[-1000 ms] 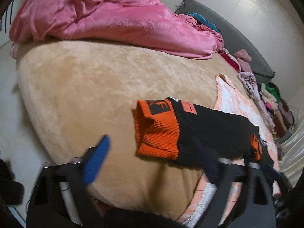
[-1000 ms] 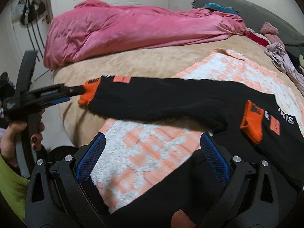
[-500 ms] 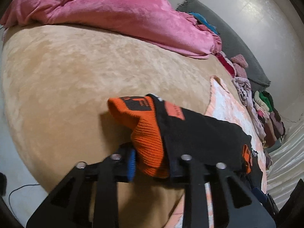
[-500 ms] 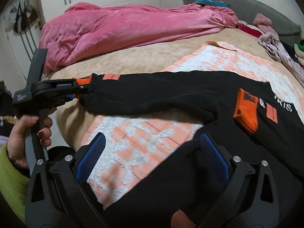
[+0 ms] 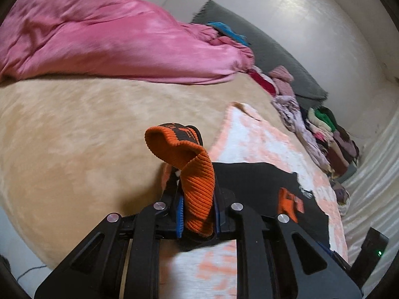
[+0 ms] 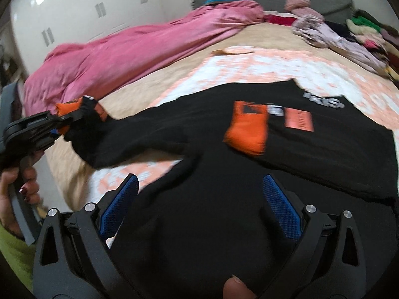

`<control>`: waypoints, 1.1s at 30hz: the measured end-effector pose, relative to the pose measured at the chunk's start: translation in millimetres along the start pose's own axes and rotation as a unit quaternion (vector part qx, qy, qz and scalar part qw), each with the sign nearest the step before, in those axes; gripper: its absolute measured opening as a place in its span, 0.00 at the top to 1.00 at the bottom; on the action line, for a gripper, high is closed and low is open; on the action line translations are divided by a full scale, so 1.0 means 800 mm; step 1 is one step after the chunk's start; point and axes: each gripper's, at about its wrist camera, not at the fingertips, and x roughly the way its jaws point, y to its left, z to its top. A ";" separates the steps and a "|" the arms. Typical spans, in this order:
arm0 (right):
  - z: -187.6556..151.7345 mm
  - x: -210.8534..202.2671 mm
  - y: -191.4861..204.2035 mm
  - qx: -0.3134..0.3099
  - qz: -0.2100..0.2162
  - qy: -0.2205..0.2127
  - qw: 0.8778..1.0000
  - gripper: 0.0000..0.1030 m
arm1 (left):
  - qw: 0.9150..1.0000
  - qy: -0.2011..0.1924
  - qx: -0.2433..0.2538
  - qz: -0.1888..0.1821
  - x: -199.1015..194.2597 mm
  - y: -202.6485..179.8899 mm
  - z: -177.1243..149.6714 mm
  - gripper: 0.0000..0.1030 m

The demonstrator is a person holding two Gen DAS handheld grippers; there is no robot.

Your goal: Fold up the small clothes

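Observation:
A black sweater [image 6: 199,164] with orange cuffs lies on a pink-and-white blanket [image 6: 261,67] on the bed. My left gripper [image 5: 198,214] is shut on the orange cuff [image 5: 197,182] of one sleeve and holds it lifted above the bed; it also shows in the right wrist view [image 6: 58,124] at the left. The other sleeve's orange cuff [image 6: 247,129] lies folded across the sweater's chest. My right gripper [image 6: 199,201] is open over the sweater's lower body, with black fabric between its blue pads [image 6: 280,204].
A pink duvet [image 5: 104,42] is heaped at the back of the tan bed cover [image 5: 74,129]. A pile of mixed clothes [image 5: 324,134] lies along the far right by a grey headboard [image 5: 261,47]. White wardrobe doors [image 6: 74,12] stand behind.
My left gripper has shut on the orange cuff and lifted it, carrying the sleeve inward towards the sweater's body. My right gripper has stayed open and moved forward over the sweater.

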 end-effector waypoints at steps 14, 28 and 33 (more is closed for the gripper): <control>-0.010 -0.080 -0.158 0.126 -0.074 -0.060 0.988 0.09 | 0.989 0.040 0.117 -0.084 0.048 -0.185 -0.036 0.85; -0.029 -0.104 -0.243 0.195 -0.119 -0.082 0.970 0.09 | 0.962 0.126 0.215 -0.115 0.150 -0.271 -0.135 0.85; -0.033 -0.094 -0.252 0.204 -0.128 -0.076 0.967 0.09 | 0.953 0.142 0.244 -0.112 0.162 -0.275 -0.156 0.85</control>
